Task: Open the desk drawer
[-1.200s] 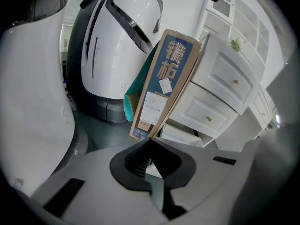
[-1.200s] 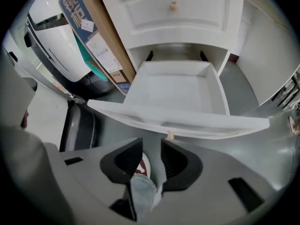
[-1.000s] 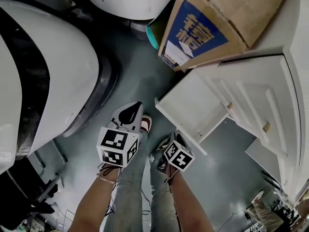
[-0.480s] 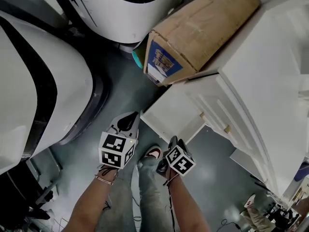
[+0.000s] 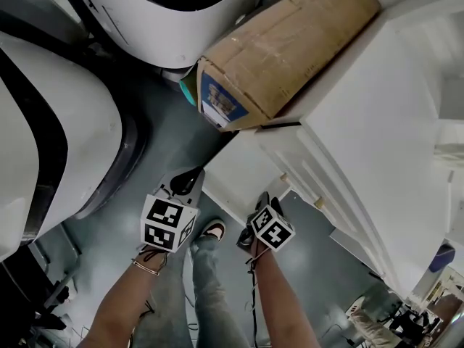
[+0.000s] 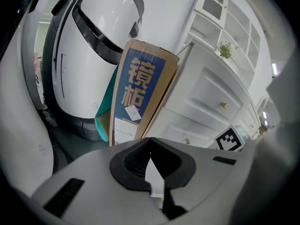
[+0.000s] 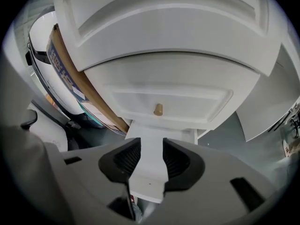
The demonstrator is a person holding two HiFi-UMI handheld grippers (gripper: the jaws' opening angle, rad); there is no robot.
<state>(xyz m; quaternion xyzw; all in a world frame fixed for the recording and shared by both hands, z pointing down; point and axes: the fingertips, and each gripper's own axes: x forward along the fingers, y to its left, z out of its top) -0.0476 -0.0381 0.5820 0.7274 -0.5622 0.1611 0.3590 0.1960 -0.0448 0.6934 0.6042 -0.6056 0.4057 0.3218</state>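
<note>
Drawer (image 5: 233, 171) is found already pulled out, low down on the white desk (image 5: 377, 122), sticking out over the grey floor just beside the cardboard box (image 5: 290, 49) that's leaned against the desk. It's shown open in the earlier shots too, so nothing is changed there.

What is changed: the right gripper (image 5: 262, 198) jaws have just been opening, and they're now spread wide with nothing pinched. In the right gripper view only the drawer's white edge is seen in the gap, pads not pressed on it, and the brass knob (image 7: 158, 109) of the drawer above is left untouched further up.

Left gripper (image 5: 197, 172) is kept closed and empty, tips pressed together. It's parked beside the right one and pointed toward the box.

So the pull looks done and the drawer is being let go. Task is probably wrapped up here, unless a wider opening is wanted.
</note>
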